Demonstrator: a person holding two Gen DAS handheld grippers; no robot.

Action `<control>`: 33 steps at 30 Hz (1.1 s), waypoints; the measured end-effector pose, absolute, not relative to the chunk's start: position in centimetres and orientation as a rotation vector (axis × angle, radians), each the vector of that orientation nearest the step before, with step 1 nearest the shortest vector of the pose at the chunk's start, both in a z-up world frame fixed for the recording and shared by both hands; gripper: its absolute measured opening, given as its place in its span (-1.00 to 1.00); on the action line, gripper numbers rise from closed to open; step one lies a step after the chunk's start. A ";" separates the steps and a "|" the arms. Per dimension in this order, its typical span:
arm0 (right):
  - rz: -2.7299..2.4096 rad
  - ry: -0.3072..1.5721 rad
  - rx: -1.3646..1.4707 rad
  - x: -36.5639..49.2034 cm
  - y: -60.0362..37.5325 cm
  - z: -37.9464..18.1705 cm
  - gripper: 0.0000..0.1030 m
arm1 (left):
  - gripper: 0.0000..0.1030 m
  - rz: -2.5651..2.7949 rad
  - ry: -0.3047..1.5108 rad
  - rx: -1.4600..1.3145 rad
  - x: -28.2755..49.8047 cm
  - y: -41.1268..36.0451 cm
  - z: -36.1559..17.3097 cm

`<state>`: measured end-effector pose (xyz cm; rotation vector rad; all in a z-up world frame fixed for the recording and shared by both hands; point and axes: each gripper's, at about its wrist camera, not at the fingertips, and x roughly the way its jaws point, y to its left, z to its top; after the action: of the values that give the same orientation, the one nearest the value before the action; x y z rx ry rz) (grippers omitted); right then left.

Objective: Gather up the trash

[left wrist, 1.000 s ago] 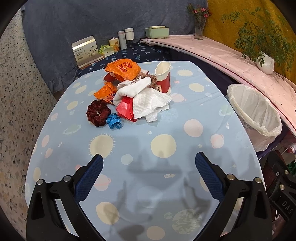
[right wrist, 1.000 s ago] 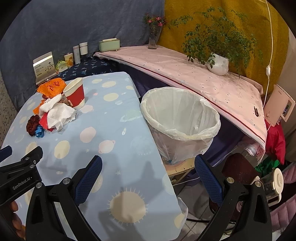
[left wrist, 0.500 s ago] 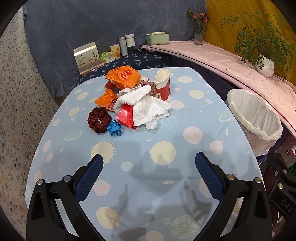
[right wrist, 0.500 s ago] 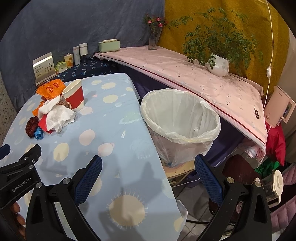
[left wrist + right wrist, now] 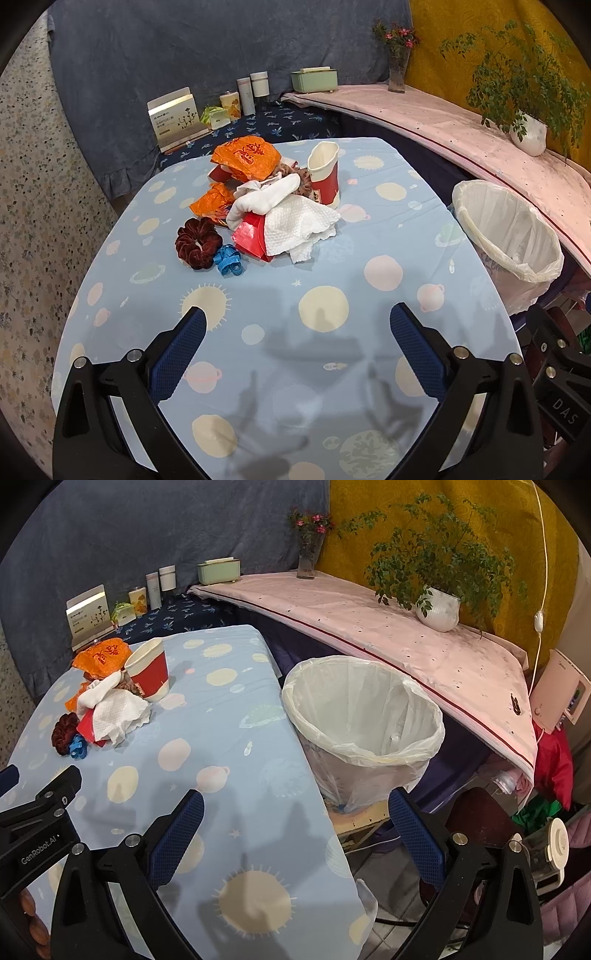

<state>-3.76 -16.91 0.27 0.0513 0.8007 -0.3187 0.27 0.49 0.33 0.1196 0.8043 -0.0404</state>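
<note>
In the left wrist view, the left gripper (image 5: 297, 325) is held above the near part of the table (image 5: 369, 229), its blue-padded jaws spread wide with nothing between them. The trash pile lies well ahead of the jaws, toward the far half of the tabletop and slightly left of the gap's centre line. At the pile's left edge a dark red scrunchie (image 5: 197, 243) is seen, with a blue clip (image 5: 229, 260) touching it on the right. Behind these, orange wrappers (image 5: 245, 157) are stacked, and a white cloth (image 5: 264, 199) is draped over a red packet (image 5: 253, 237) and a crumpled paper towel (image 5: 300, 225). A red-and-white paper cup (image 5: 325, 173) stands upright at the pile's right side. Further right, off the table's edge, a trash bin (image 5: 511, 236) lined with a white bag is placed.

In the right wrist view, the right gripper (image 5: 295, 812) is likewise spread wide and empty, held over the table's right edge. The pile is far off to the left of its jaws, while the lined bin (image 5: 364, 716) sits just ahead, between the fingers in line of sight. Part of the left gripper's black body is visible at the left border.
</note>
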 end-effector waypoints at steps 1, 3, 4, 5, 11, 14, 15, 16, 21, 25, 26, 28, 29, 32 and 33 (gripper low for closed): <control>-0.318 0.800 0.050 -3.8 -16.9 0.2 0.87 | 0.85 -0.040 0.808 0.118 0.3 0.5 0.3; -0.318 0.798 0.051 -3.8 -16.9 0.3 0.87 | 0.85 -0.035 0.809 0.119 0.3 0.6 0.2; -0.318 0.798 0.052 -3.8 -16.9 0.3 0.87 | 0.85 -0.035 0.808 0.119 0.3 0.6 0.2; -0.319 0.797 0.052 -3.8 -16.9 0.3 0.87 | 0.85 -0.035 0.810 0.118 0.3 0.6 0.2; -0.323 0.794 0.059 -3.9 -17.1 0.4 0.87 | 0.85 -0.044 0.794 0.112 0.0 0.6 0.4; -0.324 0.794 0.059 -3.9 -17.1 0.4 0.87 | 0.85 -0.057 0.797 0.120 0.0 0.3 0.4; -0.324 0.794 0.059 -3.9 -17.1 0.4 0.87 | 0.85 -0.062 0.796 0.122 0.0 0.3 0.4; -0.323 0.794 0.059 -3.9 -17.1 0.4 0.87 | 0.85 -0.062 0.795 0.125 -0.1 0.3 0.4; -0.325 0.794 0.059 -3.9 -17.2 0.4 0.87 | 0.85 -0.061 0.784 0.121 -0.1 0.2 0.6; -0.325 0.794 0.059 -3.9 -17.3 0.4 0.87 | 0.85 -0.058 0.772 0.125 -0.1 0.2 0.8; -0.327 0.795 0.059 -3.9 -17.4 0.4 0.87 | 0.85 -0.058 0.772 0.125 -0.1 0.2 0.9; -0.329 0.793 0.061 -3.9 -17.5 0.5 0.87 | 0.85 -0.058 0.771 0.124 -0.1 0.1 0.9; -0.329 0.791 0.063 -4.0 -17.6 0.6 0.87 | 0.85 -0.059 0.771 0.123 -0.1 0.1 0.9; -0.333 0.789 0.061 -3.9 -17.7 0.7 0.87 | 0.85 -0.060 0.770 0.124 -0.1 0.1 0.9; -0.334 0.788 0.061 -3.9 -17.7 0.7 0.87 | 0.85 -0.061 0.769 0.124 -0.1 0.1 0.9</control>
<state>-3.94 -17.73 0.72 0.0610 0.7880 -0.3340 -0.13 0.11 0.92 0.1241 0.7688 -0.0615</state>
